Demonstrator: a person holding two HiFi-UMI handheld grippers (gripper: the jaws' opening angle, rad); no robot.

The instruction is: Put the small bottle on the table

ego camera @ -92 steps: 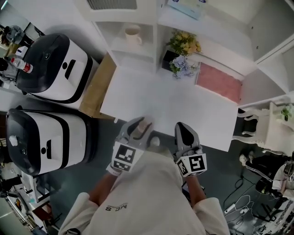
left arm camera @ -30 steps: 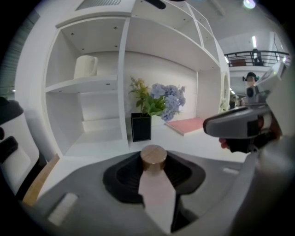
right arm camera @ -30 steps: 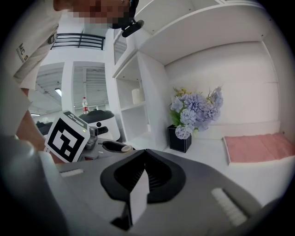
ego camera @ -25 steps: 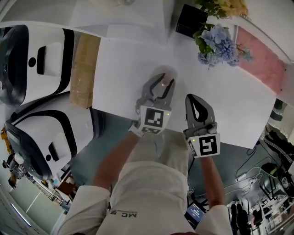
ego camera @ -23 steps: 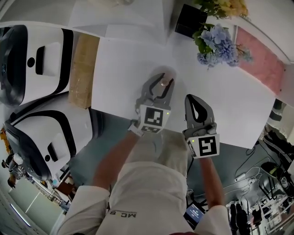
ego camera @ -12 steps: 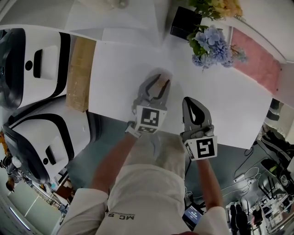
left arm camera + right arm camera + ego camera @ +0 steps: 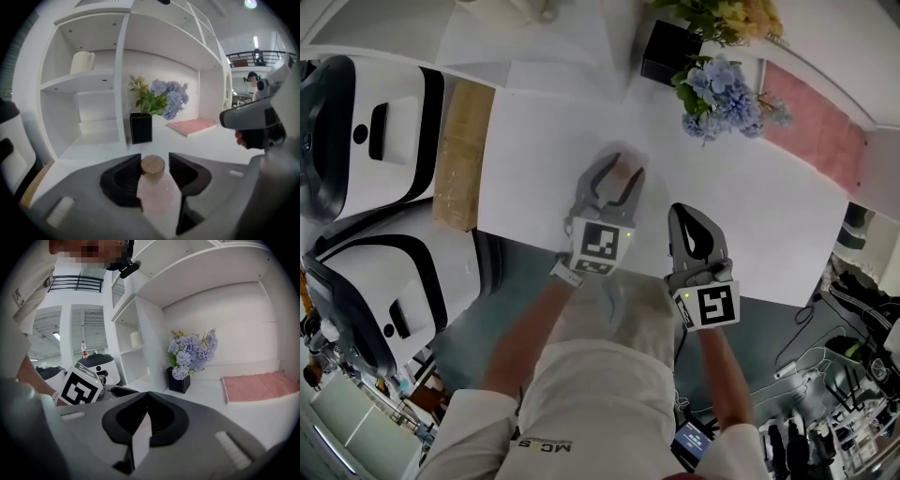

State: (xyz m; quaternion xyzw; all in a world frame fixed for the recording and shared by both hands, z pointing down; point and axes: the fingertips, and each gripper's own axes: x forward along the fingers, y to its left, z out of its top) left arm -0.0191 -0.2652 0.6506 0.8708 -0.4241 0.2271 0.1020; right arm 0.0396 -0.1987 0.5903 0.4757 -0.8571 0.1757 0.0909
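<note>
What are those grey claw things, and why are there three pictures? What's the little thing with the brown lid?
A person holds a grabbing tool in each hand. One picture comes from a camera on the person's head, looking down; the other two come from cameras riding on the tools. The left gripper has just been opening its jaws; the small bottle stands between them on the white table, not squeezed. The right gripper is shut and empty. Further back sit flowers and a pink mat.

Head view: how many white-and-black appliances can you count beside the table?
2. One appliance sits at the upper left of the picture; the other appliance sits at the lower left, nearer the person. Others may lie outside the frame.
</note>
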